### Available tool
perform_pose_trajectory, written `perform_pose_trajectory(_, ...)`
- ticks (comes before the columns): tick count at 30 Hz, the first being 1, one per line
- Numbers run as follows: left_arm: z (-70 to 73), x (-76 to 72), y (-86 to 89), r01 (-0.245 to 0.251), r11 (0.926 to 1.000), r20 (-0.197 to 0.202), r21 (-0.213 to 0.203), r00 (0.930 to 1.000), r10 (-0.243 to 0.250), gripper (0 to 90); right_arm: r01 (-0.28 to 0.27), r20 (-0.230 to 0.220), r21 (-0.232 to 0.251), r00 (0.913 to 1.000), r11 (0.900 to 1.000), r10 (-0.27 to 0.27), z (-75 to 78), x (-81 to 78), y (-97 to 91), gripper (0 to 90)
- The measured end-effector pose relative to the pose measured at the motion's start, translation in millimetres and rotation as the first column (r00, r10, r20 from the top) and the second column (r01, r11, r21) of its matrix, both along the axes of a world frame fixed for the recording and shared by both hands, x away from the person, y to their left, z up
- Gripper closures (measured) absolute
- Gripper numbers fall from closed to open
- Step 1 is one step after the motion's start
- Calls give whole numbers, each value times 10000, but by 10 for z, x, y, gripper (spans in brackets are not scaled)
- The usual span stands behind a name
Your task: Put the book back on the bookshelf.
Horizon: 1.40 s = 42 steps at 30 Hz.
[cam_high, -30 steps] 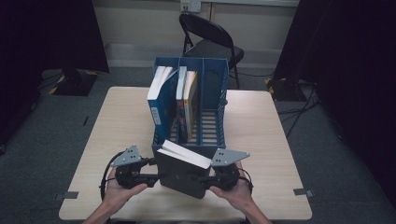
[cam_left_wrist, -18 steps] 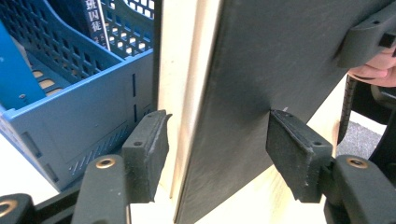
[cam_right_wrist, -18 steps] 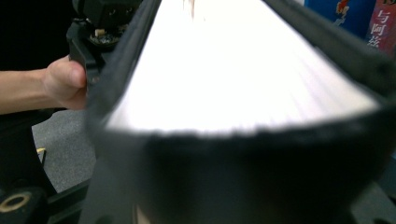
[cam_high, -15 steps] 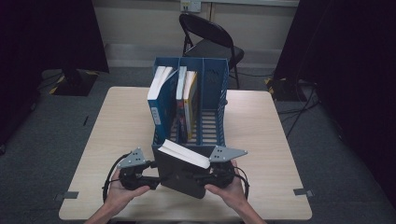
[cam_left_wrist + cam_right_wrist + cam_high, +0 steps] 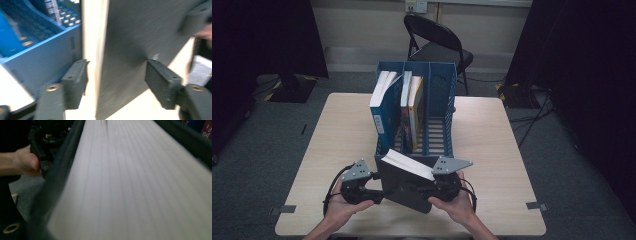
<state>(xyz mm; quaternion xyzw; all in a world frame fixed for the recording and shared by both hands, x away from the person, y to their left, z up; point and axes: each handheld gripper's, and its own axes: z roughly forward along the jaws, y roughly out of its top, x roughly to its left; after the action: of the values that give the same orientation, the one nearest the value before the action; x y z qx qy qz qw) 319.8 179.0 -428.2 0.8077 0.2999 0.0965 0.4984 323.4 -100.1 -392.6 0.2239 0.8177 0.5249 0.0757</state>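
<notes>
Book (image 5: 404,182) betw. both grippers, rack (image 5: 438,135) just ahead. L gripper (image 5: 116,82) spread, just opening, pads off covers; R gripper (image 5: 439,189) state unclear, pages blur.

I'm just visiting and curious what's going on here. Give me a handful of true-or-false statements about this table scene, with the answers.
1. A dark-covered book is held up off the table between the two grippers. True.
2. The blue rack is empty. False: several books stand in it, among them a blue book and a yellow book.
3. The left gripper has its jaws on either side of the dark-covered book, with a gap visible at each pad. True.
4. The held book already stands inside the rack. False: it is in front of the rack, on the person's side.
5. A folding chair stands behind the table. True.
</notes>
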Motion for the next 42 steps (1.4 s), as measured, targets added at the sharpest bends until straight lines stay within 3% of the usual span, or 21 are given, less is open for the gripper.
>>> perform_pose_trajectory(4,-6,1,91,-462,9989,-166,-25,9988,462,259,13,247,-312,9997,9995,-5,26,-37,-36,514)
perform_pose_trajectory(10,-16,47,234,-1069,9942,-584,69,9925,1072,184,39,143,-367,9999,9993,-33,38,-11,-51,521)
perform_pose_trajectory(12,-16,42,277,-1238,9923,-619,-27,9904,1234,184,60,178,-415,9998,9991,-53,43,-10,-64,525)
perform_pose_trajectory(17,-64,38,370,-1639,9847,-416,584,9852,1665,183,121,116,-440,9999,9990,-116,50,-9,-133,526)
perform_pose_trajectory(20,-97,51,436,-1972,9795,-644,417,9778,1996,181,172,106,-427,9998,9989,-167,50,-17,-179,526)
perform_pose_trajectory(23,-113,73,480,-2051,9778,-670,425,9759,2077,180,223,117,-445,9997,9988,-218,52,-28,-229,526)
perform_pose_trajectory(27,-190,89,498,-2338,9676,-682,957,9682,2407,166,340,73,-436,9994,9985,-338,53,-44,-311,527)
perform_pose_trajectory(29,-256,101,512,-2457,9618,-1100,1206,9596,2589,162,429,90,-457,9991,9980,-426,55,-55,-356,527)
perform_pose_trajectory(32,-323,109,529,-2495,9546,-1024,1629,9580,2678,157,544,109,-475,9985,9974,-539,56,-77,-434,528)
perform_pose_trajectory(36,-305,123,563,-2744,9485,-910,1583,9525,2907,157,744,134,-481,9972,9961,-739,57,-120,-544,528)
perform_pose_trajectory(42,-272,148,635,-2980,9407,-1083,1622,9422,3171,158,1017,149,-497,9948,9936,-1011,59,-164,-686,528)
